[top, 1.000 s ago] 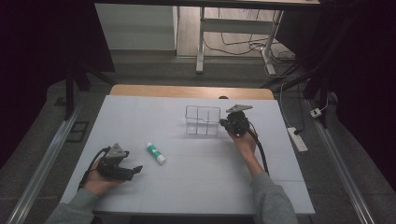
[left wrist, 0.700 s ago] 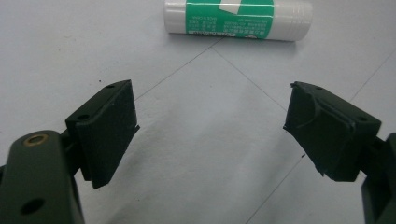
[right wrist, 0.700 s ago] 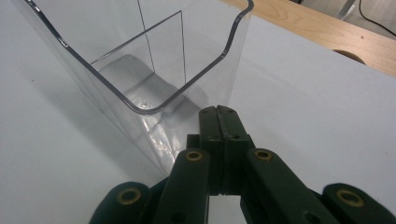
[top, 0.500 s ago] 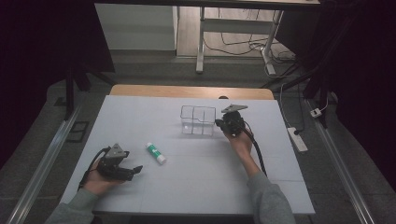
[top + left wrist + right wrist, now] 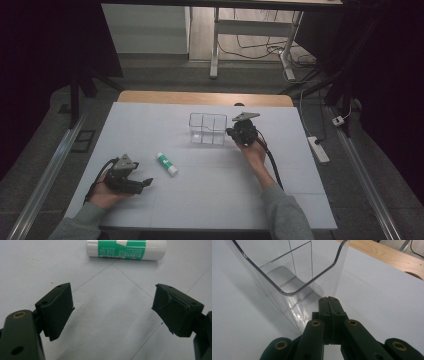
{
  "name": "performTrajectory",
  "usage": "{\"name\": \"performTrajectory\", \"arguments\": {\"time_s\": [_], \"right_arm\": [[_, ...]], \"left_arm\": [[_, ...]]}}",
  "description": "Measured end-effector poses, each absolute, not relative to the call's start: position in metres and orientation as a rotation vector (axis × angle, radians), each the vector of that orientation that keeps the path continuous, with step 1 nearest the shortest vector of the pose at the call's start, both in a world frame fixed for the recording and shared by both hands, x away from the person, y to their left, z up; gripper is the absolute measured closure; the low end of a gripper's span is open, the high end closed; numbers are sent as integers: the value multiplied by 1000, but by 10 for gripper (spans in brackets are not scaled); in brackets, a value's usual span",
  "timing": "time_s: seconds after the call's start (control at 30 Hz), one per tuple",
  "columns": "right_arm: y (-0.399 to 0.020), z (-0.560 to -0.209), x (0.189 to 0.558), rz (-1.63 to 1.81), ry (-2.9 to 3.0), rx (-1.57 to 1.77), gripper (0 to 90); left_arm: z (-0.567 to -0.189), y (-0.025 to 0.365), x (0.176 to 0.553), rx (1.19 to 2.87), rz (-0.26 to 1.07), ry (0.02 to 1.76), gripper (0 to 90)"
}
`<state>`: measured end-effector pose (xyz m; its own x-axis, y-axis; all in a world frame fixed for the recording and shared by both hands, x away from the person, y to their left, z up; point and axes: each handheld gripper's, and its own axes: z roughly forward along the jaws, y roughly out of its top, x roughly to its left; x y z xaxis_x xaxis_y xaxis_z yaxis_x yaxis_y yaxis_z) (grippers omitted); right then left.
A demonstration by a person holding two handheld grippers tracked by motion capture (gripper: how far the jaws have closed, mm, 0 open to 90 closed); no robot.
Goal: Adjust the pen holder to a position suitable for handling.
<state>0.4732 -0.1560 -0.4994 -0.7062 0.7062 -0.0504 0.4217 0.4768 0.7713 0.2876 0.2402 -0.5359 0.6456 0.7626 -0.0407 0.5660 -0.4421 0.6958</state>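
Observation:
A clear plastic organizer box (image 5: 207,129) with compartments stands on the white table, back of centre. My right gripper (image 5: 232,133) is shut, and its closed tips rest against the box's right wall. In the right gripper view the joined jaws (image 5: 329,300) touch the lower corner of the clear box (image 5: 287,277), with nothing between them. A green and white glue stick (image 5: 167,164) lies flat at the left of centre. My left gripper (image 5: 143,183) rests low at the front left, open and pointing toward the glue stick (image 5: 126,249), which lies a little beyond its fingertips (image 5: 58,310).
The white table top (image 5: 225,200) has a wooden strip (image 5: 200,97) along its far edge. A power strip (image 5: 318,149) lies on the floor past the right edge. A desk frame and cables stand behind the table.
The right gripper has shifted left, and the clear box has slid left with it. The left gripper and the glue stick have stayed where they were.

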Motion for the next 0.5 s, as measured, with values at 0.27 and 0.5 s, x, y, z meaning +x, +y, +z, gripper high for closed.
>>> {"name": "performTrajectory", "arguments": {"time_s": [0.27,0.5], "right_arm": [[-150,-498,477,1102,2359,938,892],[-146,-500,480,1110,2359,936,891]], "left_arm": [[-536,240,287,2174,367,1029,166],[-536,240,287,2180,367,1024,166]]}}
